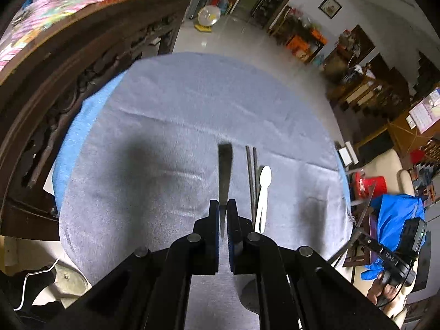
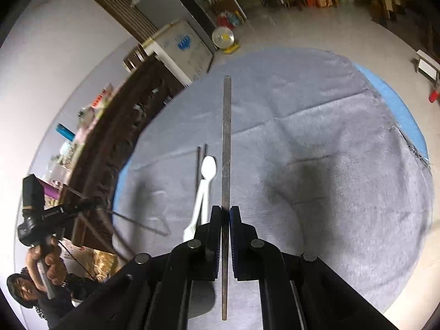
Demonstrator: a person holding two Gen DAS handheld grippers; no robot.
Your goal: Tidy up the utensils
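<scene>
A: Well, start with the left gripper [image 1: 223, 214]: what has it got?

B: Its jaws are nearly closed on a dark flat blade, a knife [image 1: 225, 173] by the look of it, which sticks straight out ahead over the grey cloth [image 1: 178, 126]. I cannot tell whether the tip touches the cloth.

A: And the right gripper [image 2: 225, 218]?

B: Pinched tight on a long thin rod [image 2: 226, 137], perhaps a chopstick. It runs forward well past the fingers and also back between the arms toward the camera.

A: What lies on the cloth?

B: A pair of dark chopsticks [image 1: 251, 176] side by side, and just right of them a white spoon [image 1: 263, 192], bowl pointing away. In the right view the spoon [image 2: 205, 181] sits just left of the held rod, with the pair [image 2: 200, 162] just beyond it on the left.

A: Further out?

B: The cloth covers a round table with a blue edge [image 2: 396, 104] showing. A carved dark wooden cabinet [image 1: 68, 82] stands beside the table, and a fan [image 2: 223, 37] sits on the floor beyond.
</scene>
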